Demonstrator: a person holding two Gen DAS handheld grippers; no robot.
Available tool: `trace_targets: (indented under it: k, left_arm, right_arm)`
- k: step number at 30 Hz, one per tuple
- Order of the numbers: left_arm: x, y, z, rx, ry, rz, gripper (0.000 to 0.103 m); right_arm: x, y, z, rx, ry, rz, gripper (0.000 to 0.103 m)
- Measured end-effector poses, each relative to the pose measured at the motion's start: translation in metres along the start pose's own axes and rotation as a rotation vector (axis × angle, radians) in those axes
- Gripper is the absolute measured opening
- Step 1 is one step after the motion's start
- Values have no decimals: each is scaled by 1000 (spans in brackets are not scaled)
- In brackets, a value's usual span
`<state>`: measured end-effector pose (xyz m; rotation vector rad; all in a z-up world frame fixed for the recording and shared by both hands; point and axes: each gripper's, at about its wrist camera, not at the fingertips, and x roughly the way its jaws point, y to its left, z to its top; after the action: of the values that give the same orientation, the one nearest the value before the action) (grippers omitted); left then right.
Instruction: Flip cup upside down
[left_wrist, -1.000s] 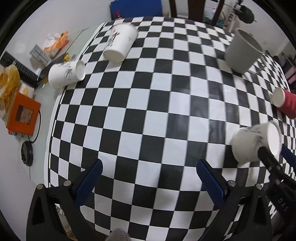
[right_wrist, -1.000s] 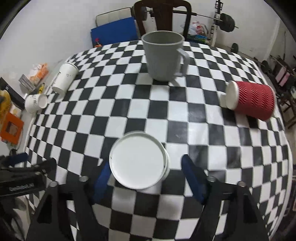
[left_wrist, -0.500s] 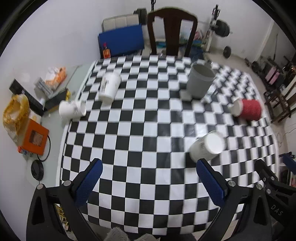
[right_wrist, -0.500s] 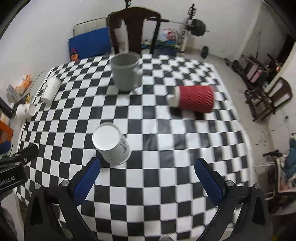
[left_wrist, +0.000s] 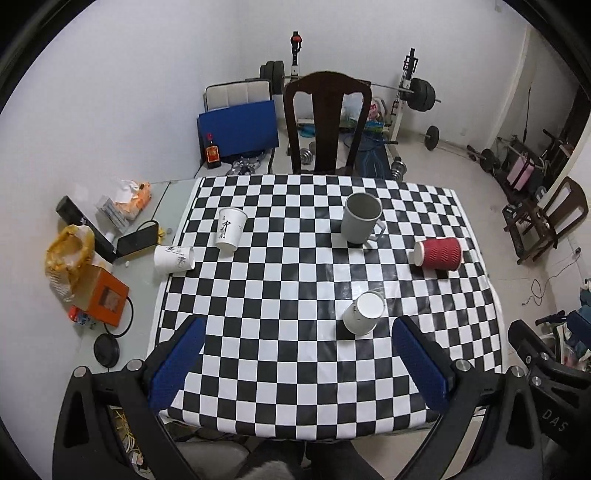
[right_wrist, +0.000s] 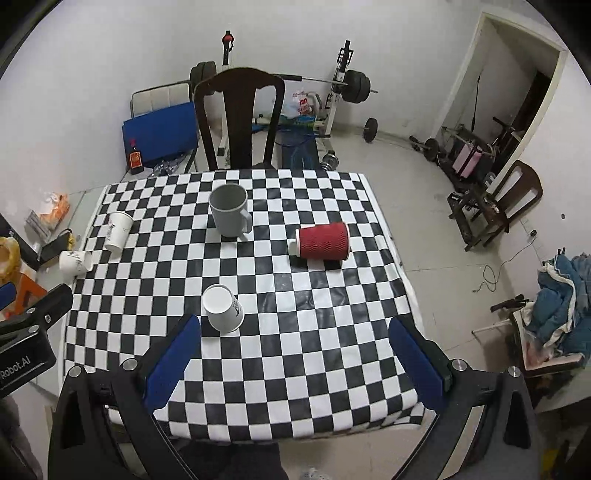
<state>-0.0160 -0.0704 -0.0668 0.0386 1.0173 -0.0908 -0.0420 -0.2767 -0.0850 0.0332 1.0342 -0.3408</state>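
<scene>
A white paper cup (left_wrist: 362, 312) stands upside down on the checkered table (left_wrist: 280, 302), base up; it also shows in the right wrist view (right_wrist: 223, 308). My left gripper (left_wrist: 301, 367) is open and empty, high above the table's near edge. My right gripper (right_wrist: 295, 363) is open and empty, also high above the near edge, with the cup just beyond its left finger (right_wrist: 173, 356).
A grey mug (left_wrist: 360, 218) stands upright at the back. A red ribbed cup (left_wrist: 439, 253) lies on its side at the right. One white cup (left_wrist: 229, 229) stands upright at the left and another white cup (left_wrist: 173, 258) lies at the table's left edge. A dark chair (left_wrist: 327, 122) stands behind.
Both grippers have pulled up and back from the table. The right gripper, which had its fingers around the upturned white cup, has left it standing base up.
</scene>
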Motion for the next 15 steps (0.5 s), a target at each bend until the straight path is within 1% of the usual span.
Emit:
trace_targets:
  k: [5, 15]
  left_arm:
    - [-26, -2, -2, 2, -8, -10, 103]
    - [-56, -5, -4, -8, -20, 2, 103]
  right_arm:
    - [-34, -5, 4, -3, -1, 10, 103]
    - [-75, -7, 6, -9, -16, 32, 103]
